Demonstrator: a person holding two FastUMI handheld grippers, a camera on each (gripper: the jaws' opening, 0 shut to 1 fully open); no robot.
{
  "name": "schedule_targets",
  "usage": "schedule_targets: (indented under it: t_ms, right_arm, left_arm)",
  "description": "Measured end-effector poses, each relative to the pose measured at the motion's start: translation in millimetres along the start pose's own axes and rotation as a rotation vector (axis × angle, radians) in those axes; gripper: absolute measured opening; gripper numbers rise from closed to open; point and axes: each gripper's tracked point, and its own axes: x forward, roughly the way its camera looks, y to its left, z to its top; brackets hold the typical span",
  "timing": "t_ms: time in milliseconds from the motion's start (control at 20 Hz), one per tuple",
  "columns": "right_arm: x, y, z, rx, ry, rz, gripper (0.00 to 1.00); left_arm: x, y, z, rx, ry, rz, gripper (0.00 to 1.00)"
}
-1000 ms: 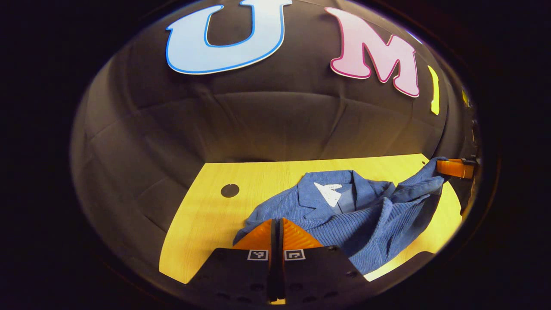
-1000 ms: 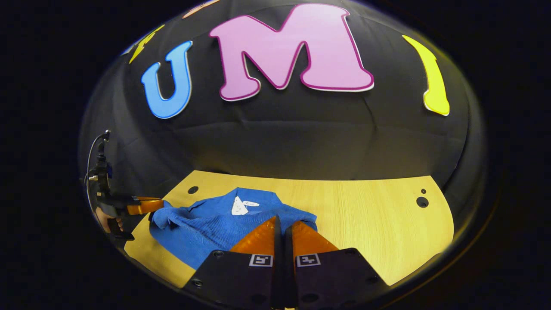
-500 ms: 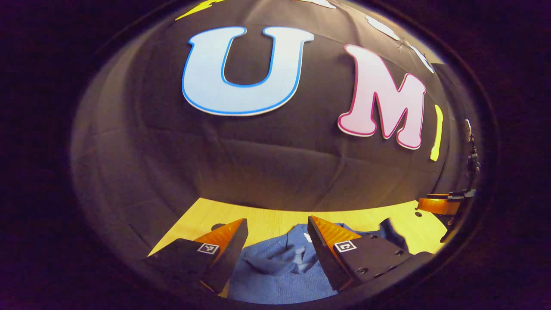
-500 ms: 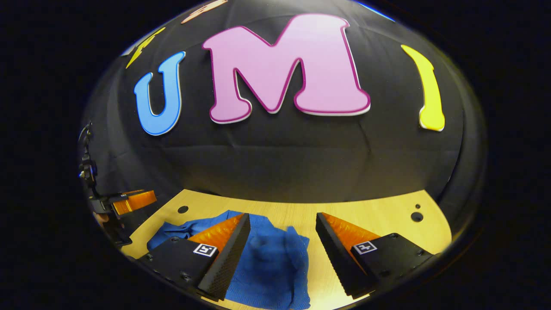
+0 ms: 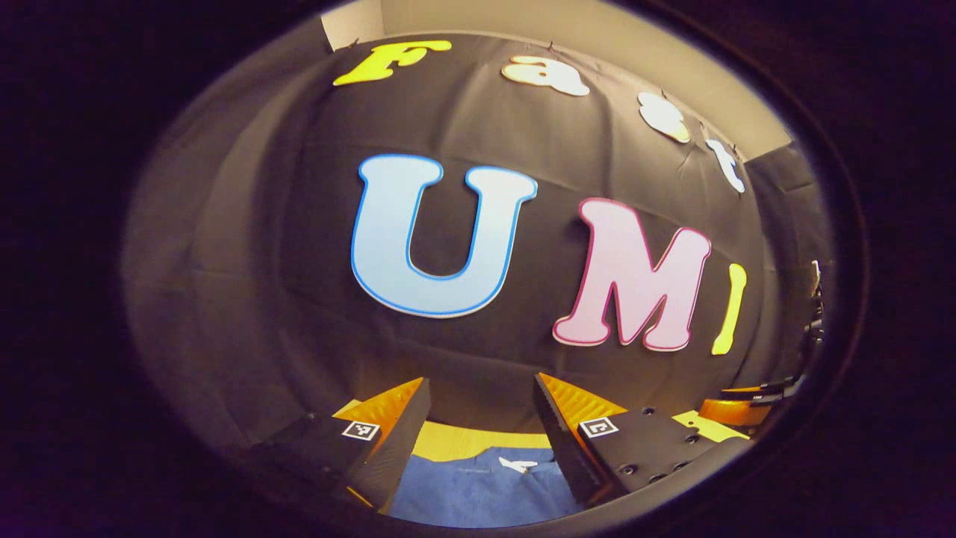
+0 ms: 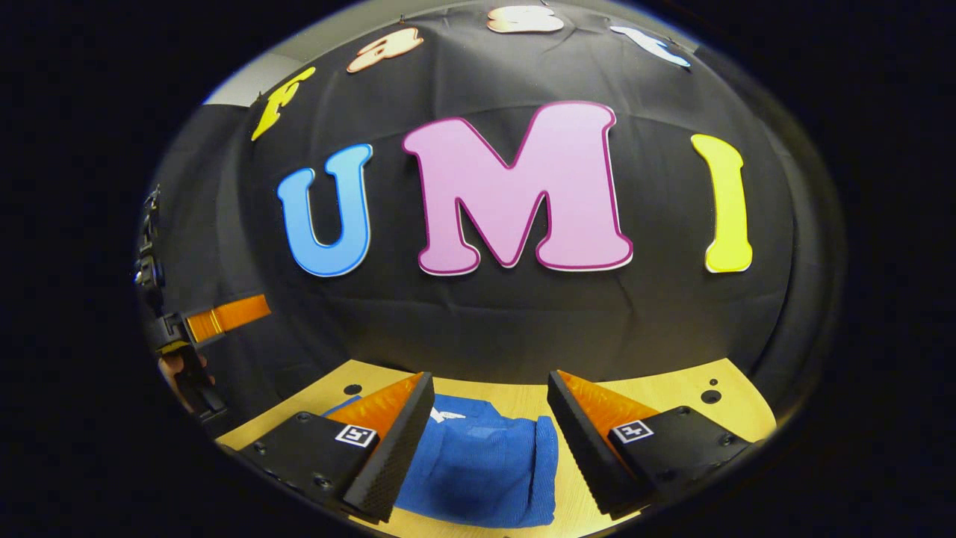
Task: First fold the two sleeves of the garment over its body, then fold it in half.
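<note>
Garment [image 6: 485,467]: blue, folded into a compact bundle, flat on table [image 6: 657,396]; white neck tag on top at far edge.
Left gripper [image 5: 482,441]: fingers spread wide, holding nothing, raised above garment [image 5: 478,489], not touching.
Right gripper [image 6: 489,441]: fingers spread wide, holding nothing, above garment, apart from it.
Table: light wood, small round holes near far corners.
Hand [image 6: 175,370]: at left edge of right gripper view, gripping left gripper's handle.
</note>
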Motion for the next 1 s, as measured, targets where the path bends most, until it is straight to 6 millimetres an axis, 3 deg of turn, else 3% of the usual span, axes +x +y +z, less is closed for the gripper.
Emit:
schedule_targets:
  t_ms: [150, 300, 650, 750, 1000]
  right_arm:
    - [-32, 12, 10, 0.014, -0.041, 0.011, 0.98]
    - [-66, 13, 9, -0.006, -0.059, 0.003, 0.97]
    - [-155, 10, 23, 0.011, -0.155, -0.042, 0.97]
    - [-174, 9, 25, -0.008, -0.184, -0.063, 0.96]
    - [-187, 28, 20, -0.023, -0.181, -0.028, 0.96]
  left_arm:
    - [-38, -9, 33, 0.046, -0.113, -0.016, 0.79]
    - [-78, -14, 28, 0.056, -0.084, -0.017, 0.79]
    - [-162, 5, 6, 0.066, -0.038, 0.098, 0.79]
    - [-177, 4, 0, 0.070, -0.020, 0.112, 0.79]
    - [-193, -9, 4, 0.094, -0.019, 0.098, 0.79]
